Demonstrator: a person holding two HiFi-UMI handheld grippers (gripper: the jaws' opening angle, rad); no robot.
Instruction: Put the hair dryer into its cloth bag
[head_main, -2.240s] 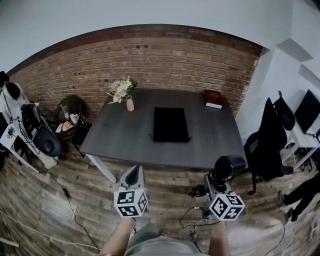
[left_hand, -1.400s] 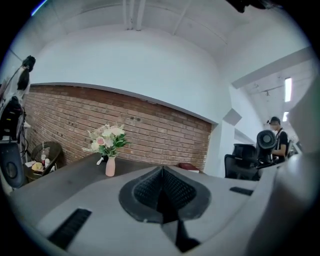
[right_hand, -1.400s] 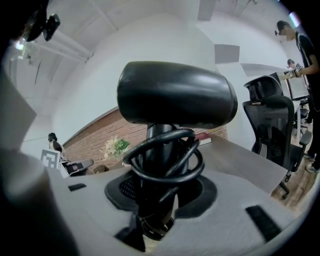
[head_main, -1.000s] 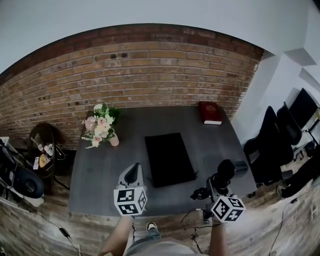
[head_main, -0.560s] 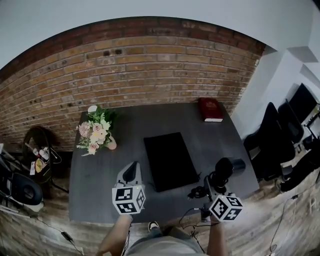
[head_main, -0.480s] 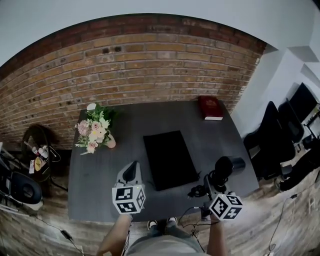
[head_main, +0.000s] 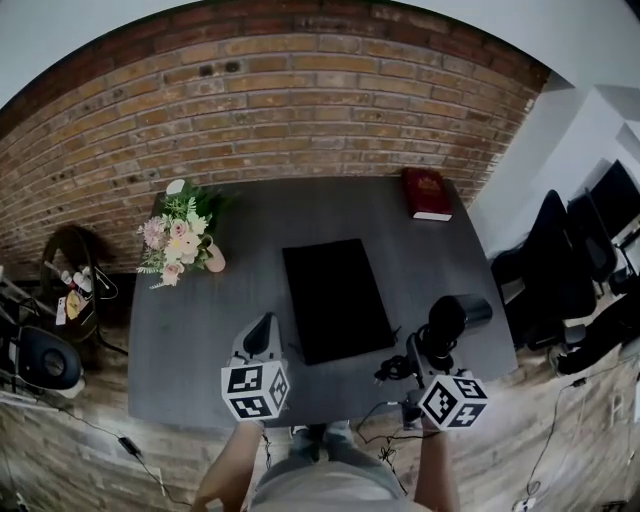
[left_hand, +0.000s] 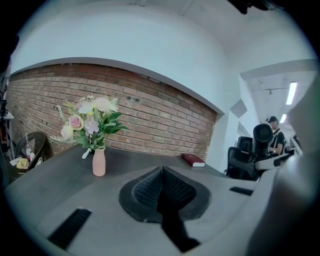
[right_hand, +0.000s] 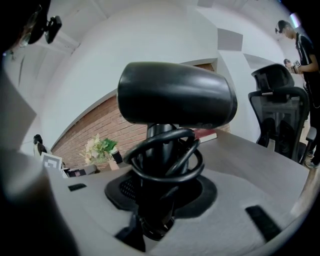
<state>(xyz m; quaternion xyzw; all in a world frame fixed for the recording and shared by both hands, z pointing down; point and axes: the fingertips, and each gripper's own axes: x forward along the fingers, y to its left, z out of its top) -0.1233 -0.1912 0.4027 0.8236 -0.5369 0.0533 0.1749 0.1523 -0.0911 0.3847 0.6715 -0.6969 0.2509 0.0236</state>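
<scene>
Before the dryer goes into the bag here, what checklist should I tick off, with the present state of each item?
1. Black hair dryer gripped: ok, right gripper is shut on its handle.
2. Black cord tidy: ok, coiled round the handle.
3. Left gripper free: ok, jaws shut, nothing between them.
4. Black cloth bag placed: ok, lies flat on the dark grey table, ahead of both grippers.
5. Bag mouth open: cannot tell, no opening shows.
6. Space round the bag: ok, pink vase of flowers and red book stand apart from it.
</scene>
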